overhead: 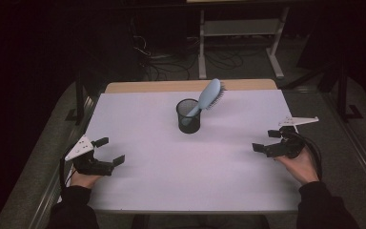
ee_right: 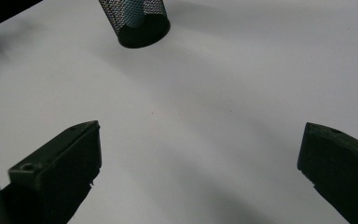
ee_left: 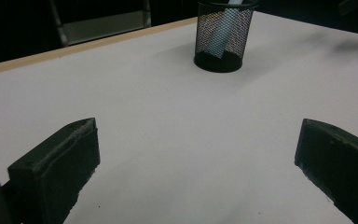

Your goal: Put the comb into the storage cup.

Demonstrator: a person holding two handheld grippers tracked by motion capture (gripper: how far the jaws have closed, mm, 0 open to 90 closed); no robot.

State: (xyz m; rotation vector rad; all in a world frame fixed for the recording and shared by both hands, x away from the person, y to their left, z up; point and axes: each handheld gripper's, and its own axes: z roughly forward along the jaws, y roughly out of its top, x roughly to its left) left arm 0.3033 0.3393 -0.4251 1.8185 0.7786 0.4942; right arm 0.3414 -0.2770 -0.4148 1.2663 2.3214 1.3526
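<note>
Your left gripper (overhead: 106,151) rests low at the near left of the table (overhead: 147,191), jaws spread wide and holding nothing; in the left gripper view the bare white surface lies between them. Ahead of it and off to its right stands the cup (overhead: 188,116), a black mesh holder, well apart from both tools, with the brush (overhead: 208,96) standing in it handle-down, its head leaning out over the rim toward the right. Your right gripper (overhead: 267,140) sits at the near right, jaws likewise wide and empty, the cup ahead of it and to its left. My judgement: no grasp is in hand; either the brush has just been placed or it awaits removal, and the pictures do not settle which. If removal is next, you would need to bring one gripper up to the exposed head or neck and steady the cup with the other, since the light mesh may tip. Nothing lies between either gripper and the cup. Beyond the table, cables and a frame sit on the dark floor.
</note>
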